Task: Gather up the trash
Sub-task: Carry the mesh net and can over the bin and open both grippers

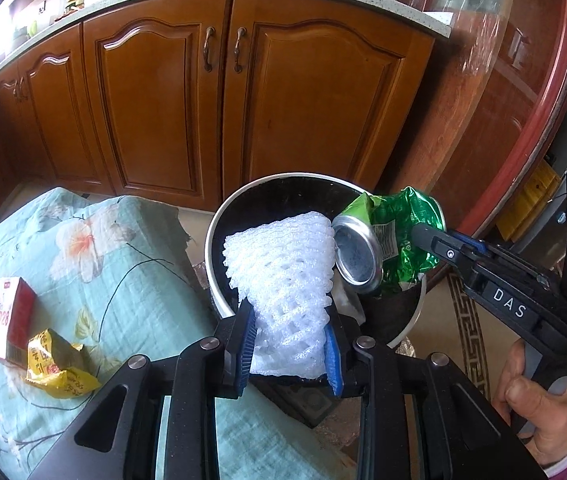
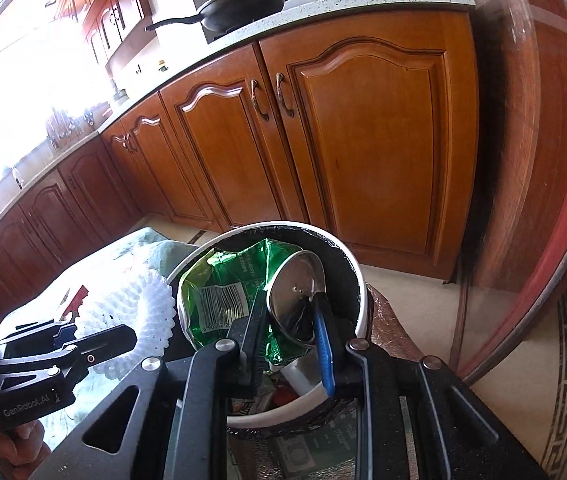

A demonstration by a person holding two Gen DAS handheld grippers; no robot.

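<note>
Left gripper (image 1: 291,344) pinches a white foam net (image 1: 283,276) over the near rim of the bin (image 1: 219,216); right gripper (image 2: 287,328) clamps a crushed green can (image 2: 243,280) above the bin's mouth. Both loads hang inside the rim's outline, so a clean drop looks best: open the jaws fully, one at a time, can first since it sits deeper over the bin, then ease the springy net further in so it cannot catch the rim. Left of the bin, a red carton (image 1: 9,316) and yellow wrapper (image 1: 55,364) lie on the floral cloth (image 1: 123,264); beyond the bin stand wooden cabinets (image 1: 219,96)
</note>
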